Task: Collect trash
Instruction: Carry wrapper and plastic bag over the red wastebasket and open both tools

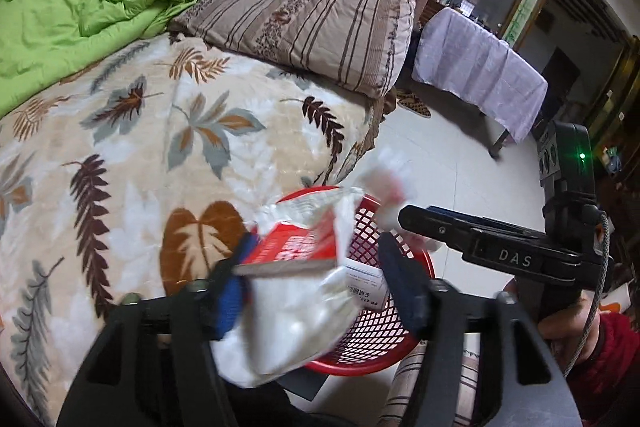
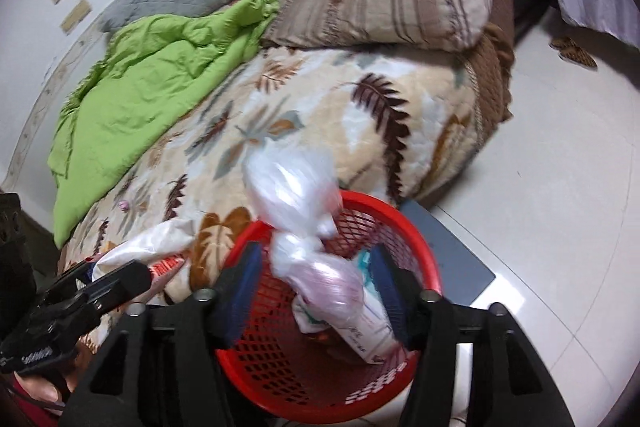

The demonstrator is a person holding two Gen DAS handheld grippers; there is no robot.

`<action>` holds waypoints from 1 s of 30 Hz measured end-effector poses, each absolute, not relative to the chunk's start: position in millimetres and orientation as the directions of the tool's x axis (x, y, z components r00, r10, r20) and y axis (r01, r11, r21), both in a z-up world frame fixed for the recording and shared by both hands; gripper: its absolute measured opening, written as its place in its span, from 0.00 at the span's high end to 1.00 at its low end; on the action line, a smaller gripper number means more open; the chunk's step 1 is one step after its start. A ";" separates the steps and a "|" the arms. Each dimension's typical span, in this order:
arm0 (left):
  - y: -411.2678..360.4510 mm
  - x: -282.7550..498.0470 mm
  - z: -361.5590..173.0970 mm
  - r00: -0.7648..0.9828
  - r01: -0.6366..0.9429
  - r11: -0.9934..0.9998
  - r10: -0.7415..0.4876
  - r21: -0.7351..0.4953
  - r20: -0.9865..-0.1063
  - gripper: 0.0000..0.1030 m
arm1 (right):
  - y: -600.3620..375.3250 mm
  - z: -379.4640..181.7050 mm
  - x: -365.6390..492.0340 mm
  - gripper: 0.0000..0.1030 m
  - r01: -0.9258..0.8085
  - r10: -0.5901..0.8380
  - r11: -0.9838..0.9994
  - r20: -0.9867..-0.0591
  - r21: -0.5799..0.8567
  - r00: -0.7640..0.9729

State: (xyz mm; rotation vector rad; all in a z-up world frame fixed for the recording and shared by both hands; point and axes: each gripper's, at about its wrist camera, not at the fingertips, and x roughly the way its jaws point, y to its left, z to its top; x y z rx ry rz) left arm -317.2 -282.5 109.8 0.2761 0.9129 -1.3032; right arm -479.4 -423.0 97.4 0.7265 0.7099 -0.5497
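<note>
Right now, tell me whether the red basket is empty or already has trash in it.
Not empty. The right wrist view shows a printed white packet lying inside the red basket, with mesh still bare around it.

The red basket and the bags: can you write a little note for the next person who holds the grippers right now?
Left gripper: jaws apart around a red-and-white packet bag over the red basket; the bag looks loose, probably dropping.
Right gripper: jaws apart, a knotted clear plastic bag between them over the basket, blurred, apparently falling in.
Basket stands on the floor beside the leaf-pattern blanket; a white carton already lies inside.
Left to do: confirm both bags landed, then check the blanket; a tiny pink bit lies there.
</note>
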 end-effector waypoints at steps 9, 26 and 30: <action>-264.4 -294.6 114.9 0.008 0.873 0.342 -0.723 -0.349 -0.690 0.37 | -419.0 104.0 -464.9 0.37 0.638 -0.205 0.656 -0.719 0.402 0.664; -324.9 -310.7 93.5 -0.224 0.853 0.213 -0.676 -0.477 -0.702 0.07 | -441.3 134.4 -510.2 0.37 0.725 -0.364 0.574 -0.673 0.382 0.643; -332.6 -309.4 82.7 -0.303 0.820 0.206 -0.636 -0.535 -0.710 0.03 | -445.8 137.0 -514.6 0.37 0.725 -0.375 0.570 -0.664 0.386 0.648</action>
